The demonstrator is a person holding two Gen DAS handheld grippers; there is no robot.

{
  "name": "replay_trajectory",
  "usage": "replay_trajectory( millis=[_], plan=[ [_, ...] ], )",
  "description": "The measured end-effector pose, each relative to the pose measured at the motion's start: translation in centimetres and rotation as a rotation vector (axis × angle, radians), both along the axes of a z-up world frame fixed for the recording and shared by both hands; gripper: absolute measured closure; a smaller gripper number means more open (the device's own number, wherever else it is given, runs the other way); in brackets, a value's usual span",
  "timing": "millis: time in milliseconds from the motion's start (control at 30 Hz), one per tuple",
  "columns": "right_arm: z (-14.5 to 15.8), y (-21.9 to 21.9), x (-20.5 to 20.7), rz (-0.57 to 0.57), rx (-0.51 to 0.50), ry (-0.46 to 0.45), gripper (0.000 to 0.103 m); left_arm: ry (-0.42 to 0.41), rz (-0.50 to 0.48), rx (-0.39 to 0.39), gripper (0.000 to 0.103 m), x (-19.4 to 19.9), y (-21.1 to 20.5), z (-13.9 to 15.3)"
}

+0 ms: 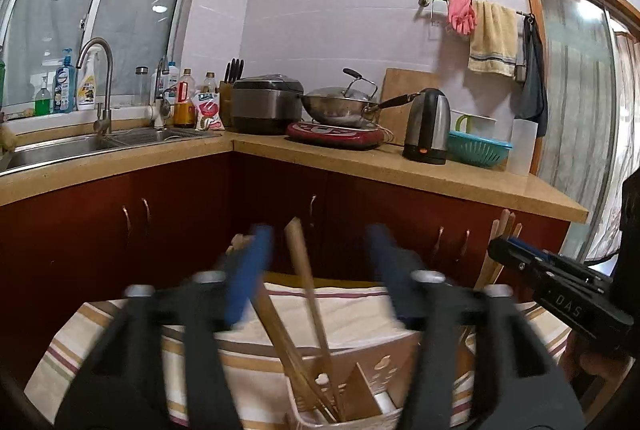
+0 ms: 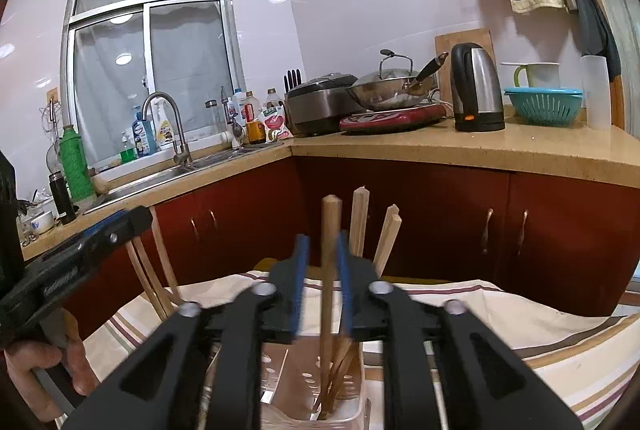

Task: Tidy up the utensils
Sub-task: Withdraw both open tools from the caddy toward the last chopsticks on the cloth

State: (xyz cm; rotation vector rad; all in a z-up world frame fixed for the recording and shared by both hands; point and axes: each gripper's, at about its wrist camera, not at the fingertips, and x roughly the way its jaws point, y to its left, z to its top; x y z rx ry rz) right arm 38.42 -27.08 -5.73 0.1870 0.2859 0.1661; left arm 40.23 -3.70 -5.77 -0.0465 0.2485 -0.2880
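Observation:
A beige perforated utensil holder point(image 1: 352, 386) stands on a striped cloth point(image 1: 120, 342); it also shows in the right wrist view point(image 2: 308, 386). Several wooden chopsticks point(image 1: 306, 294) stand tilted in it. My left gripper point(image 1: 316, 270) is open above the holder, its blue fingers either side of the chopsticks and apart from them. My right gripper point(image 2: 322, 282) is shut on one upright chopstick point(image 2: 330, 230) whose lower end sits in the holder. More chopsticks point(image 2: 370, 230) stand behind it. Each gripper shows at the edge of the other's view, the right gripper point(image 1: 504, 250) among them.
A red-brown cabinet point(image 1: 160, 230) and tan L-shaped counter point(image 1: 440, 174) lie ahead. On the counter are a sink point(image 1: 60, 146), rice cooker point(image 1: 266, 106), wok point(image 1: 344, 106), kettle point(image 1: 428, 126) and teal colander point(image 1: 478, 150). A hand point(image 2: 44, 362) holds the left gripper's handle.

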Motion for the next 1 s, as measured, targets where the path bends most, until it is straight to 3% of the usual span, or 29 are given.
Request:
replay_trajectory(
  millis=[33, 300, 467, 633, 1000],
  plan=[
    [0.1, 0.1, -0.2, -0.001, -0.002, -0.003, 0.072, -0.001, -0.004, 0.0, 0.041, -0.1, 0.0, 0.1],
    [1.6, 0.9, -3.4, -0.015, -0.043, -0.041, 0.06, 0.002, -0.024, -0.003, 0.027, -3.3, 0.9, 1.0],
    [1.2, 1.9, -7.7, -0.041, -0.068, -0.039, 0.055, 0.012, -0.032, 0.027, 0.025, -7.2, 1.8, 0.5],
    [-1.0, 3.4, -12.4, -0.06, -0.082, -0.013, 0.052, 0.042, -0.031, 0.086, 0.025, -11.9, 3.8, -1.8],
    [-8.7, 9.5, -21.2, -0.019, -0.112, 0.073, 0.052, 0.146, 0.026, 0.162, 0.025, -20.1, 10.0, -7.6]
  ],
)
